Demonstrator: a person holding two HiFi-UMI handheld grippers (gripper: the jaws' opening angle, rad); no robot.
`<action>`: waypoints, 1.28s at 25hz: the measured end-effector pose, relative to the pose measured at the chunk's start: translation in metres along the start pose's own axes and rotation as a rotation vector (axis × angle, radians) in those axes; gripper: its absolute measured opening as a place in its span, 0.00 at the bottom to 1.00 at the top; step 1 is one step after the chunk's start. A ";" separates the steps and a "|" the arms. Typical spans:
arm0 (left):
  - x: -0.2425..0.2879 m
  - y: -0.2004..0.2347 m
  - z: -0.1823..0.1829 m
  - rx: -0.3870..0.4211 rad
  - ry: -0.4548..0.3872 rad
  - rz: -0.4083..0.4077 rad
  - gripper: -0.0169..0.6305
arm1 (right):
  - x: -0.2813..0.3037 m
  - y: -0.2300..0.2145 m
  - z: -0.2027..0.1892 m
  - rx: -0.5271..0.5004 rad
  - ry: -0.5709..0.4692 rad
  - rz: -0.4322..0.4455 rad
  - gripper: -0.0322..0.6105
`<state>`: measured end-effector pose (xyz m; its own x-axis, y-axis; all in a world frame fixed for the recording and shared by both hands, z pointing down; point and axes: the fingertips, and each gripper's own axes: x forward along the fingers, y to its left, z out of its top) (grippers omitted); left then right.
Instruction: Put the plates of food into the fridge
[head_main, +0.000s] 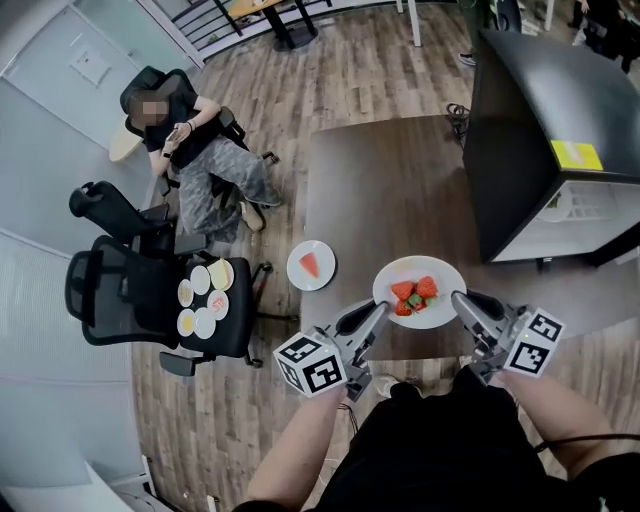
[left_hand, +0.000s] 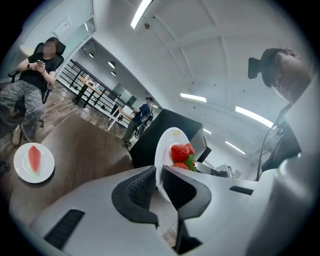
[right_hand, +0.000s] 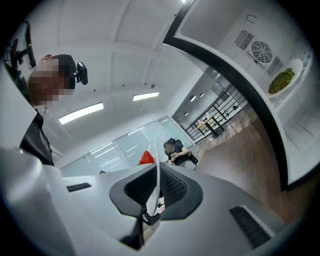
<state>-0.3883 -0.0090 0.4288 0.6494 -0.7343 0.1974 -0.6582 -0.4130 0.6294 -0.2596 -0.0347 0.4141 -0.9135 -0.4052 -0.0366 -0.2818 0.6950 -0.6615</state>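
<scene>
We hold the plate of strawberries from both sides. Our left claw is clamped on its left rim and our right claw on its right rim, each with the thin white edge pinched between its jaws. The plate is over the near edge of the brown counter; we cannot tell whether it touches the wood. A second plate with a slice of watermelon lies on the counter just to the left, apart from both claws. The black fridge stands at the counter's right. The right gripper view shows its white inside, with a dish of green food in it. A person sits beyond the counter's left side
</scene>
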 end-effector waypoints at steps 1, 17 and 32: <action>0.012 -0.008 -0.003 0.008 0.000 -0.003 0.07 | -0.013 -0.006 0.006 0.012 -0.012 0.006 0.08; 0.066 -0.052 -0.014 0.146 0.041 -0.051 0.08 | -0.085 -0.034 0.032 0.109 -0.119 -0.041 0.08; 0.106 -0.057 0.014 0.144 -0.111 0.092 0.08 | -0.184 -0.066 0.074 0.122 -0.264 -0.137 0.08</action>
<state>-0.2874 -0.0706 0.4032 0.5434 -0.8240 0.1604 -0.7658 -0.4084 0.4967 -0.0516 -0.0499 0.4090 -0.7574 -0.6411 -0.1235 -0.3447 0.5533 -0.7583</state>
